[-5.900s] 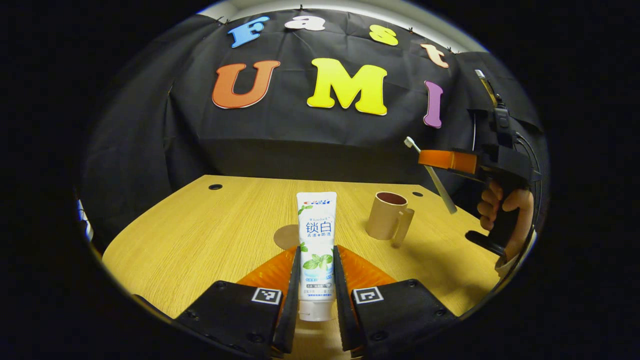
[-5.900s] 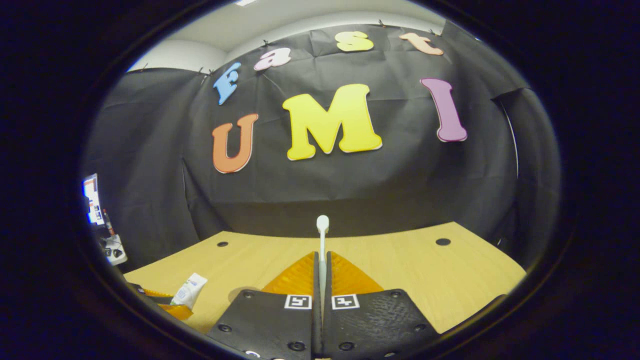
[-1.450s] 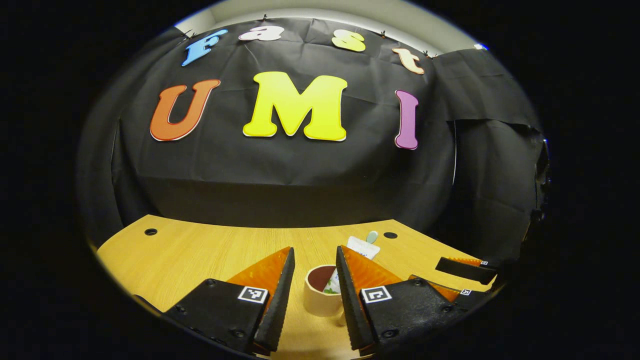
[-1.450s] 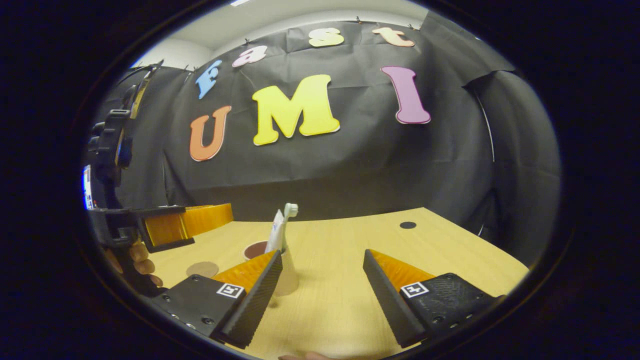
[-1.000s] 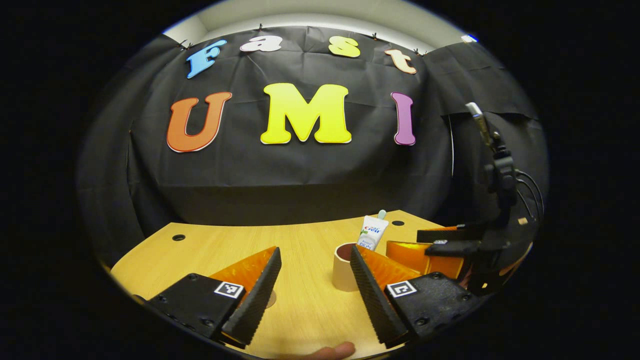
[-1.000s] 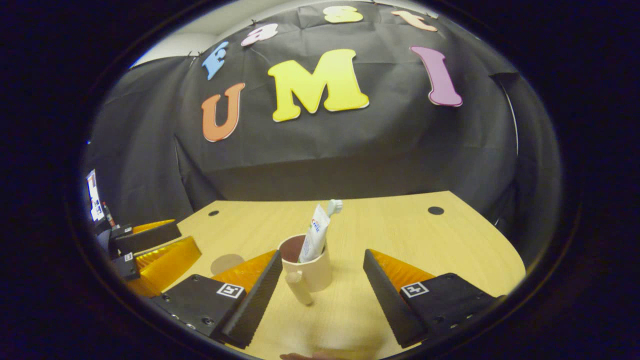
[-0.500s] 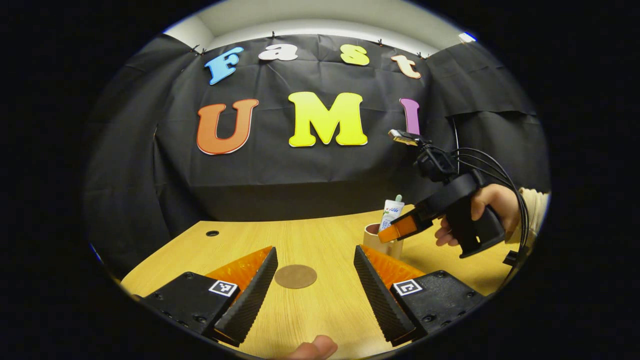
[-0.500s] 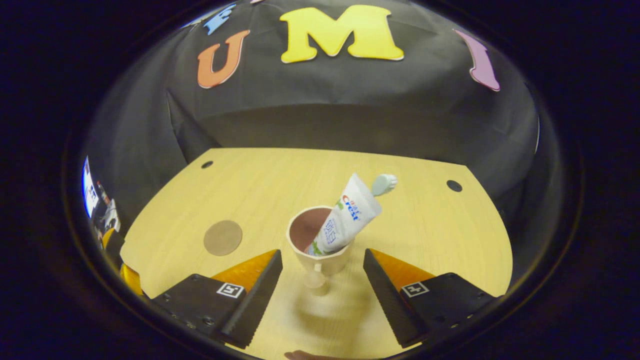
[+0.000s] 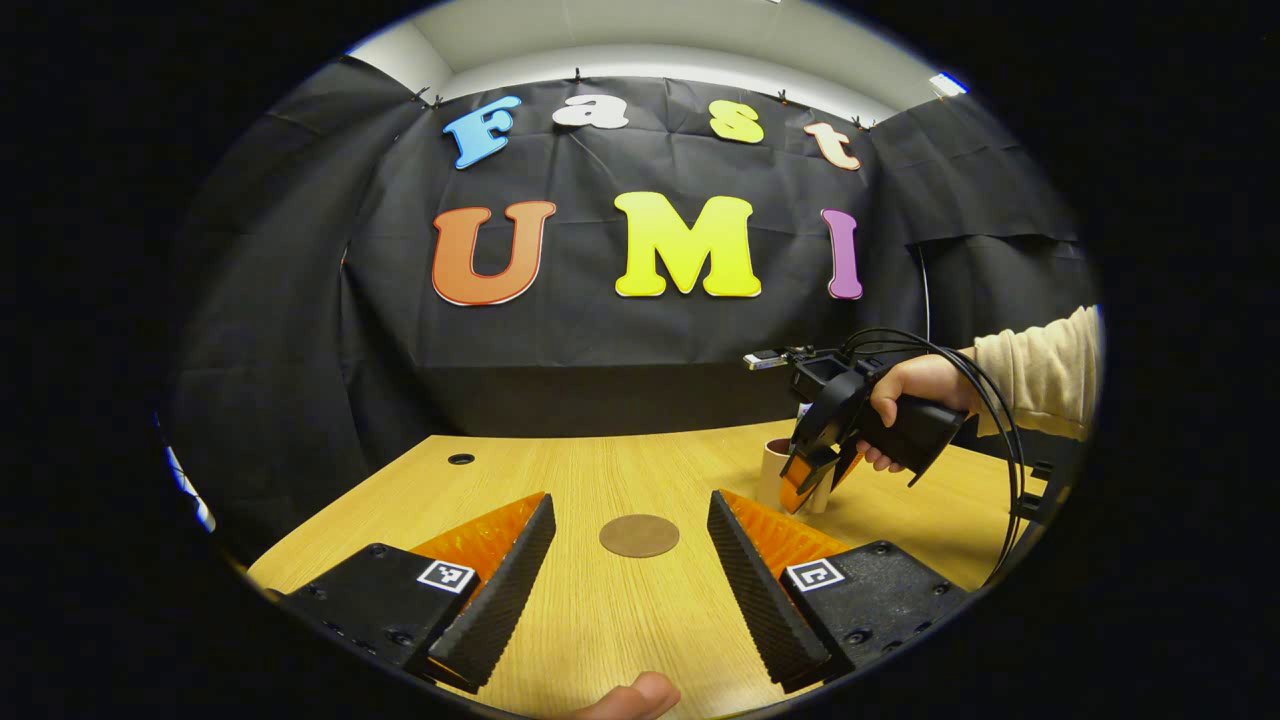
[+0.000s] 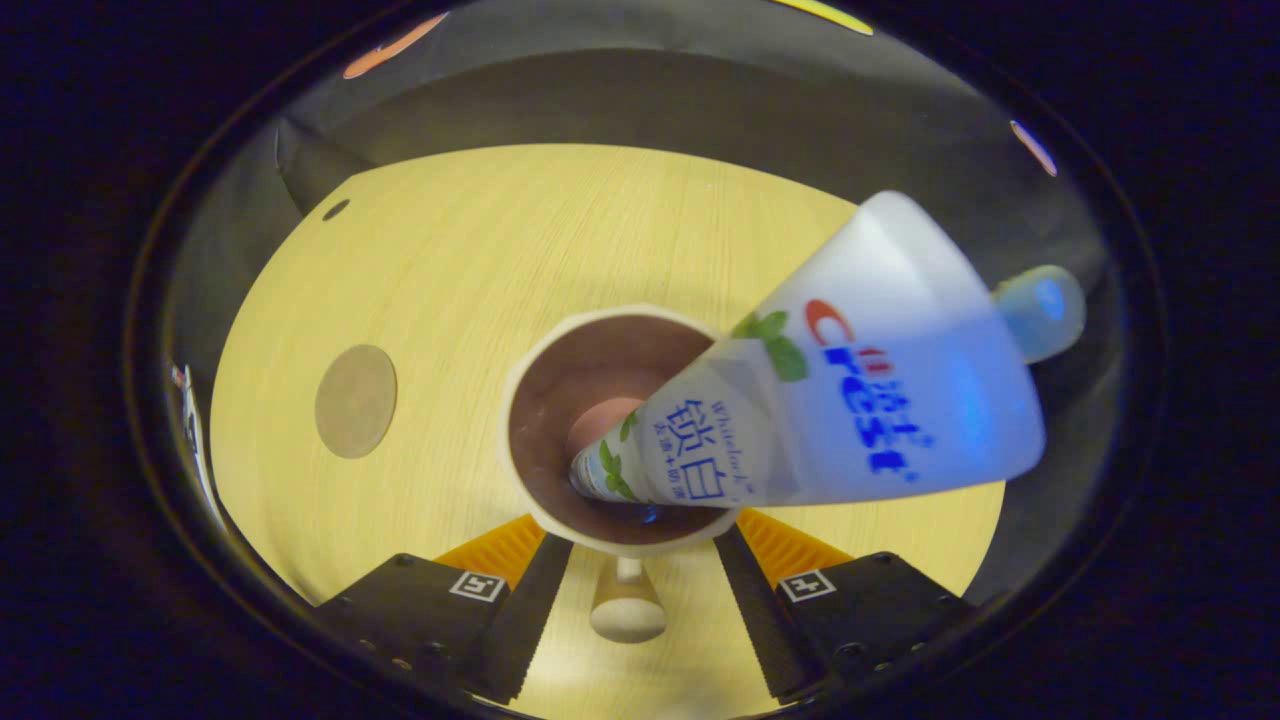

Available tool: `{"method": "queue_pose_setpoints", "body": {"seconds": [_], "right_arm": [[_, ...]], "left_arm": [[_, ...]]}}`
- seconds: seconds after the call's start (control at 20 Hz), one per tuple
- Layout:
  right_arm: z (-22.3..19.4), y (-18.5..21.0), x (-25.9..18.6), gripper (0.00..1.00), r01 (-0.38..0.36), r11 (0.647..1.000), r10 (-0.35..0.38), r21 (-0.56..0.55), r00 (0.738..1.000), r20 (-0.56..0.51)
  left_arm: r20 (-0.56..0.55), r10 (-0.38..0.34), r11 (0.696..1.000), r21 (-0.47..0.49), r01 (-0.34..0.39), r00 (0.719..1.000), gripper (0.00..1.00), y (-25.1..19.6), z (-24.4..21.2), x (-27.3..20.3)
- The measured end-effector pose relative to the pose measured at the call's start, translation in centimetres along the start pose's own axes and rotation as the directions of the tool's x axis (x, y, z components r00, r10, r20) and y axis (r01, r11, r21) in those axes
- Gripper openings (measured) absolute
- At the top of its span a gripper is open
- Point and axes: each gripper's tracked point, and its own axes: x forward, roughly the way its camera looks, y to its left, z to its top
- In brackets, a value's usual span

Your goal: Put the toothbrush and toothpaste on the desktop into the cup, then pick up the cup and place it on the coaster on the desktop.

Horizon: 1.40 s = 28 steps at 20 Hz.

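Right gripper (image 10: 632, 590) fingers spread wide, pointing down over the cup (image 10: 560, 510), one finger on each side of its handle (image 10: 627, 612), not pressing it. Toothpaste (image 10: 800, 410) leans out of the cup away from the fingers, toothbrush (image 10: 1040, 310) head behind it. Coaster (image 10: 355, 400) lies bare on the tabletop (image 10: 450, 270), well left of the fingers. Left gripper (image 9: 632, 570) fingers released, holding nothing; coaster (image 9: 639, 535) just ahead between them. A hand (image 9: 915, 385) holds the right gripper (image 9: 815, 470) at the cup (image 9: 772, 470), ahead right.

Wooden desktop (image 9: 590, 620) under my jaws: coaster (image 9: 639, 536) lies flat mid-surface; cup (image 10: 610, 430) stands right of it, apart.
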Motion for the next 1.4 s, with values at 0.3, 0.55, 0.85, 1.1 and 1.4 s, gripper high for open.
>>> {"method": "queue_pose_setpoints", "body": {"seconds": [0.3, 0.55, 0.85, 1.1, 1.4], "right_arm": [[0.4, 0.5, 0.3, 0.64, 0.004, 1.0, -0.003, 0.028, 0.999, -0.038], [0.0, 0.4, 0.5, 0.28, -0.012, 0.997, 0.017, 0.076, 0.998, -0.057], [-0.1, 0.3, 0.5, 0.28, 0.001, 0.998, 0.0, 0.058, 1.0, -0.021], [0.6, 0.9, -2.0, 0.28, -0.006, 0.999, 0.004, 0.04, 0.999, 0.034], [1.5, 5.8, -3.9, 0.27, -0.036, 0.998, 0.039, -0.041, 0.997, 0.061]], "left_arm": [[-0.026, 0.01, 1.0, -0.021, -0.011, 1.0, 0.98, 1.0, -1.2, 0.3], [-0.043, 0.009, 0.999, -0.04, -0.011, 0.999, 0.97, 1.1, -1.8, 0.2], [-0.047, 0.016, 0.999, -0.026, -0.018, 0.999, 0.97, 1.2, -2.1, -0.1], [-0.043, 0.02, 0.999, -0.047, -0.022, 0.999, 0.97, 1.5, -2.0, -0.7], [-0.034, 0.04, 0.998, -0.056, -0.042, 0.999, 0.97, 3.0, -2.0, -2.4]]}}
